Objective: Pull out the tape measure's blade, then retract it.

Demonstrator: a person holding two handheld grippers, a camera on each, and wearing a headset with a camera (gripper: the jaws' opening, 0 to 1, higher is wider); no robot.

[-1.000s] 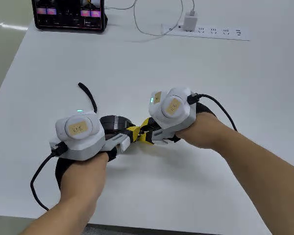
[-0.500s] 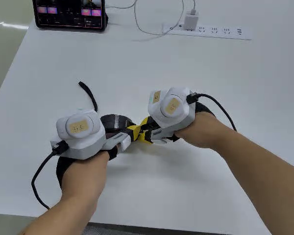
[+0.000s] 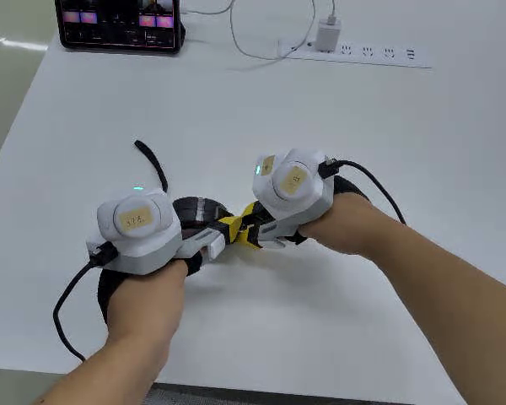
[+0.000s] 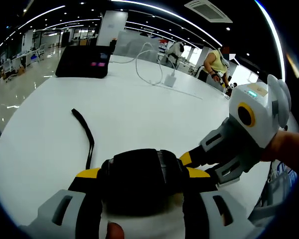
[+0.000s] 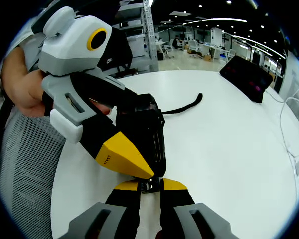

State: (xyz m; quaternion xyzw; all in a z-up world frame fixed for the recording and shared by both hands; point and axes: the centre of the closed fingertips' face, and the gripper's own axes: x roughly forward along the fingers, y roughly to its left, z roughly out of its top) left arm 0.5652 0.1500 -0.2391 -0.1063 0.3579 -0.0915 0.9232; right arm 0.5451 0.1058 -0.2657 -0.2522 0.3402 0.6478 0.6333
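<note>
The white desk (image 3: 388, 152) carries a dark tablet (image 3: 120, 24) and a power strip (image 3: 363, 53), both well beyond the tape measure (image 3: 198, 209), which sits toward the desk's near edge. The left gripper (image 3: 223, 233) is clamped around the tape measure's round black case, one jaw on each side. The right gripper (image 5: 150, 185) meets the case head-on, its jaws almost together and pinching the blade end (image 5: 151, 188) right at the case mouth. A black wrist strap (image 3: 152, 162) trails across the desk behind the tape measure.

Open office: ceiling lights (image 5: 224, 20), distant desks (image 5: 193, 50)
</note>
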